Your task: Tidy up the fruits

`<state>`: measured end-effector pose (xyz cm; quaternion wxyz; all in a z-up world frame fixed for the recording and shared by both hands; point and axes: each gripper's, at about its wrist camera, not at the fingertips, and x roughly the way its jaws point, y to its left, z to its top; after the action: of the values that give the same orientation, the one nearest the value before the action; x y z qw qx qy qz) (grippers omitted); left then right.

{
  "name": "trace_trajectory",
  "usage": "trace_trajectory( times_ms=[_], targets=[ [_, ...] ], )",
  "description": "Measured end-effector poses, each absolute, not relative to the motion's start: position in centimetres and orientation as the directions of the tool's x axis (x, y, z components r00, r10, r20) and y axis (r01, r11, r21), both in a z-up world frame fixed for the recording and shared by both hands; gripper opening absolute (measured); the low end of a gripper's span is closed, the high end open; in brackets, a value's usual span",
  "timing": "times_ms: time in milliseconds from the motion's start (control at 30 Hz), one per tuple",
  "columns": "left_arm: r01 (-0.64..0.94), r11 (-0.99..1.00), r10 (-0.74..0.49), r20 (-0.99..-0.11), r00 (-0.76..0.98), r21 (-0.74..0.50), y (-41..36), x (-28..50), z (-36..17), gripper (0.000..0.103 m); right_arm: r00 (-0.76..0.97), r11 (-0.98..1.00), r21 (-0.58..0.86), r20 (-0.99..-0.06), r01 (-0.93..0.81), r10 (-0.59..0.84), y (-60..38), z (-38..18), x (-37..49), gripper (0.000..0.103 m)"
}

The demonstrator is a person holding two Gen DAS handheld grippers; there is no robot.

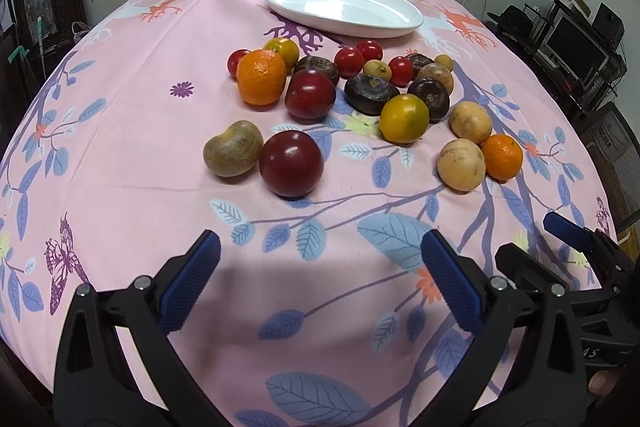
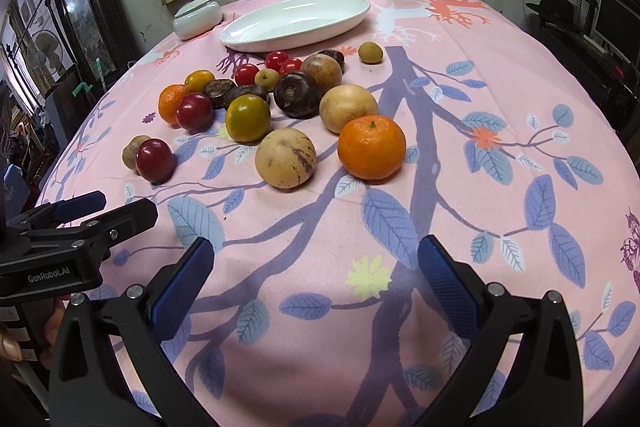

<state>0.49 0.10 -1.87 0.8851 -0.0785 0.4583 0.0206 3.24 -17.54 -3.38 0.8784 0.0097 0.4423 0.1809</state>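
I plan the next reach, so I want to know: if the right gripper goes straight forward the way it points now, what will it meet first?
Most likely the tan round fruit, with the orange mandarin just to its right. The right gripper is open and empty, with only bare tablecloth before those two. Depth is uncertain in the fisheye view.

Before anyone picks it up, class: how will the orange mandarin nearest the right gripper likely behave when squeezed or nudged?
The mandarin looks round and slightly flattened, so a nudge would probably roll it across the tablecloth. Its dimpled peel likely gives the right gripper fair grip. The skin probably yields, so squeeze gently.
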Motion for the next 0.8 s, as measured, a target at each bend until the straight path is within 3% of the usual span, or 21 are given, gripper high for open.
trace_trajectory(
  times_ms=[233, 600, 800],
  targets=[
    [-0.069, 0.993, -0.034, -0.780, 0.625, -0.098, -0.4, 0.0, -1.0, 0.101, 0.544, 0.935, 0.175, -0.774, -0.309, 0.325, -17.5, -3.4, 3.3, 0.102],
    [-0.045, 0.995, -0.048, -0.801, 0.596, -0.093, 0.7, 1.5, -1.3, 0.101, 0.529, 0.924, 0.187, -0.775, -0.332, 0.347, -18.2, -2.1, 4.0, 0.102],
    [-0.073, 0.988, -0.078, -0.834, 0.546, -0.139, 2.5, 3.3, -2.5, 0.101, 0.541, 0.926, 0.119, -0.783, -0.357, 0.309, -18.4, -1.0, 5.4, 0.102]
  ],
)
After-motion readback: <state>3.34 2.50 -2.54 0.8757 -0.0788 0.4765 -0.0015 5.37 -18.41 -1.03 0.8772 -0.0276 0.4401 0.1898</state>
